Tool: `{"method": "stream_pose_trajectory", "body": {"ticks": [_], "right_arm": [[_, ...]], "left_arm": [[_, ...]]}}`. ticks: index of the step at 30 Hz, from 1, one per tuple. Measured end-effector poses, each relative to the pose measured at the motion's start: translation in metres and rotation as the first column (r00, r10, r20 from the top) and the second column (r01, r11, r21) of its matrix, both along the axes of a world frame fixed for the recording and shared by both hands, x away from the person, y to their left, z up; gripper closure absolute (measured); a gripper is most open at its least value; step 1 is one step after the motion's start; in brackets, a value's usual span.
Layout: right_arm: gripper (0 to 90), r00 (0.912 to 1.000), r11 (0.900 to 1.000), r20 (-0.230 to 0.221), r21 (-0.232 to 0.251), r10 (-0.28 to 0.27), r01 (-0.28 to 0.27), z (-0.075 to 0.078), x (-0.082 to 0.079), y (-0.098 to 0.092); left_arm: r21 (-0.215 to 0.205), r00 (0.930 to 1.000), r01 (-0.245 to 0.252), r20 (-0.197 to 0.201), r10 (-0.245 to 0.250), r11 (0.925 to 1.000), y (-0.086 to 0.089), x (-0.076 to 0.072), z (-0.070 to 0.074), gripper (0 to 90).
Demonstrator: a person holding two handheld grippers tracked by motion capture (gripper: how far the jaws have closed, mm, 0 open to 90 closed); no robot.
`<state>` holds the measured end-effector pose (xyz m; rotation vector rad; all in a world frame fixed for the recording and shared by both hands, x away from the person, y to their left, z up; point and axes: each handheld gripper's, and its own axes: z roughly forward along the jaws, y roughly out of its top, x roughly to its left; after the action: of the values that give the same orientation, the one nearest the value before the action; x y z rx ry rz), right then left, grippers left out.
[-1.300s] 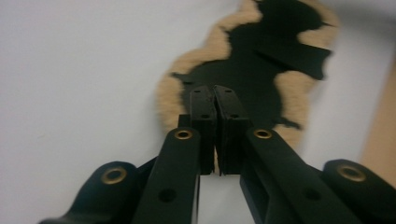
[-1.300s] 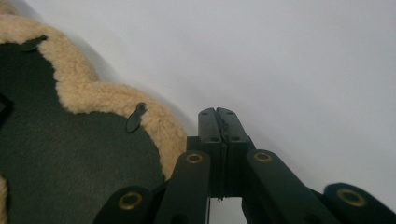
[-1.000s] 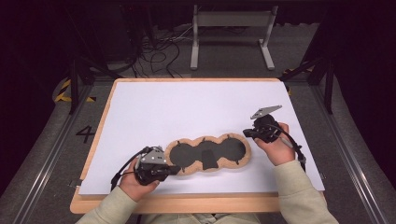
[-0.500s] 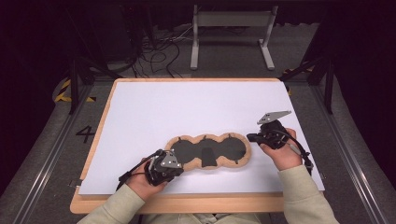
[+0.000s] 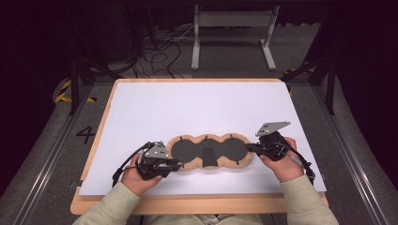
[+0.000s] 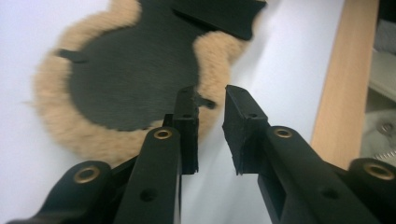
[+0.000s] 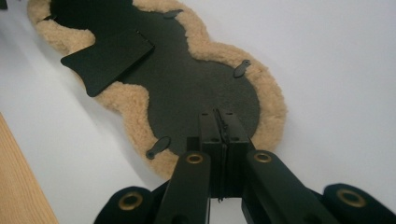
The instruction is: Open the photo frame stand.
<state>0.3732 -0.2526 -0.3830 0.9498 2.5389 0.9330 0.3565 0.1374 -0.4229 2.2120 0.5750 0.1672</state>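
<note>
The flat, three-lobed dark grey piece edged with tan fleece [image 5: 209, 151] lies on the near half of the white sheet [image 5: 197, 108], its long side running left to right between my two hands. In the right gripper view I can see a loose dark rectangular flap [image 7: 108, 59] resting across its middle, and small black tabs [image 7: 242, 68] sticking out over the fleece border.

My left gripper [image 5: 174, 164] sits at the piece's left end. Its jaws have just been opening, and in the left gripper view [image 6: 211, 130] they stand slightly apart with nothing between them; one tip hangs over the fleece rim and the dark panel, the other over bare white sheet just beside it.

My right gripper [image 5: 250, 148] is at the right end. In the right gripper view [image 7: 218, 122] its jaws are pressed together, tips over the dark panel near the fleece edge; I cannot tell whether they touch it.

The sheet covers a light wooden board [image 5: 187, 204], and beyond it a grey metal stand [image 5: 232, 28] and cables [image 5: 159, 47] lie on the dark floor.
</note>
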Motion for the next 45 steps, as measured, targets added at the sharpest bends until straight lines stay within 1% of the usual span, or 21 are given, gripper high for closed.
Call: {"method": "stream_pose_trajectory", "body": {"ticks": [1,4,7,10,11,14,18,21,22,23,24,26,29,32,37,38,41,42,43,44,45], "right_arm": [[90.0,0.9999,1.000,0.000,0.001,0.013,-0.013,-0.001,-0.002,0.003],[90.0,0.9992,0.999,0.001,0.004,0.040,-0.040,-0.003,-0.007,0.011],[90.0,0.9969,0.997,0.003,0.006,0.078,-0.078,-0.004,-0.012,0.019],[90.0,0.9946,0.995,-0.004,0.000,0.104,-0.104,-0.008,-0.016,0.027],[90.0,0.9941,0.994,-0.013,-0.002,0.108,-0.108,-0.010,-0.017,0.030],[90.0,0.9902,0.991,-0.035,-0.004,0.135,-0.135,-0.016,-0.019,0.038],[90.0,0.9853,0.987,-0.057,-0.013,0.161,-0.162,-0.021,-0.021,0.050],[90.0,0.9797,0.982,-0.070,-0.020,0.188,-0.190,-0.025,-0.022,0.058],[90.0,0.9781,0.980,-0.073,-0.023,0.195,-0.197,-0.027,-0.022,0.060],[90.0,0.9776,0.980,-0.078,-0.025,0.196,-0.198,-0.029,-0.022,0.061],[90.0,0.9766,0.979,-0.082,-0.026,0.199,-0.202,-0.030,-0.022,0.063],[90.0,0.9749,0.978,-0.092,-0.030,0.203,-0.206,-0.033,-0.022,0.066],[90.0,0.9732,0.977,-0.099,-0.033,0.207,-0.211,-0.036,-0.022,0.068],[90.0,0.9703,0.976,-0.116,-0.028,0.212,-0.217,-0.041,-0.021,0.071],[90.0,0.9675,0.974,-0.128,-0.038,0.218,-0.224,-0.048,-0.019,0.075],[90.0,0.9678,0.974,-0.130,-0.036,0.215,-0.222,-0.049,-0.019,0.076],[90.0,0.9673,0.975,-0.133,-0.025,0.216,-0.221,-0.050,-0.018,0.077],[90.0,0.9671,0.975,-0.133,-0.016,0.217,-0.221,-0.050,-0.017,0.077],[90.0,0.9679,0.976,-0.131,0.005,0.215,-0.216,-0.050,-0.015,0.075],[90.0,0.9679,0.976,-0.131,0.005,0.215,-0.216,-0.050,-0.015,0.075],[90.0,0.9704,0.979,-0.131,0.024,0.203,-0.202,-0.050,-0.014,0.074]], "left_arm": [[-0.017,0.9998,-0.018,0.005,0.018,0.9997,0.002,0.001,0.001,71.3],[-0.053,0.9971,-0.067,0.032,0.069,0.9964,0.008,0.001,0.003,71.5],[-0.095,0.9906,-0.124,0.047,0.129,0.9878,0.014,0.003,0.004,69.1],[-0.113,0.9823,-0.175,0.048,0.181,0.9782,0.020,0.008,0.003,65.2],[-0.115,0.9809,-0.183,0.046,0.189,0.9763,0.022,0.009,0.003,64.5],[-0.102,0.9733,-0.216,0.057,0.222,0.9711,0.024,0.011,0.001,64.1],[-0.105,0.9673,-0.242,0.052,0.248,0.9646,0.027,0.015,-0.001,63.7],[-0.102,0.9653,-0.251,0.048,0.256,0.9626,0.029,0.016,-0.002,62.9],[-0.109,0.9624,-0.263,0.042,0.268,0.9587,0.030,0.018,-0.003,62.3],[-0.113,0.9590,-0.274,0.043,0.280,0.9551,0.031,0.018,-0.003,61.7],[-0.114,0.9593,-0.272,0.045,0.279,0.9554,0.033,0.019,-0.004,61.1],[-0.120,0.9554,-0.287,0.037,0.293,0.9504,0.034,0.020,-0.004,60.4],[-0.121,0.9532,-0.294,0.034,0.300,0.9481,0.036,0.022,-0.005,58.9],[-0.117,0.9471,-0.312,0.039,0.319,0.9427,0.038,0.025,-0.008,55.6],[-0.113,0.9420,-0.327,0.040,0.333,0.9382,0.040,0.027,-0.010,53.1],[-0.118,0.9405,-0.329,0.049,0.336,0.9370,0.041,0.027,-0.011,53.1],[-0.120,0.9397,-0.333,0.039,0.340,0.9352,0.042,0.028,-0.013,52.9],[-0.123,0.9381,-0.338,0.034,0.345,0.9330,0.042,0.028,-0.014,53.6],[-0.125,0.9384,-0.338,0.031,0.344,0.9328,0.043,0.029,-0.014,54.5],[-0.129,0.9370,-0.342,0.030,0.348,0.9309,0.043,0.029,-0.014,54.5],[-0.129,0.9372,-0.341,0.032,0.347,0.9313,0.043,0.029,-0.014,54.3]]}}
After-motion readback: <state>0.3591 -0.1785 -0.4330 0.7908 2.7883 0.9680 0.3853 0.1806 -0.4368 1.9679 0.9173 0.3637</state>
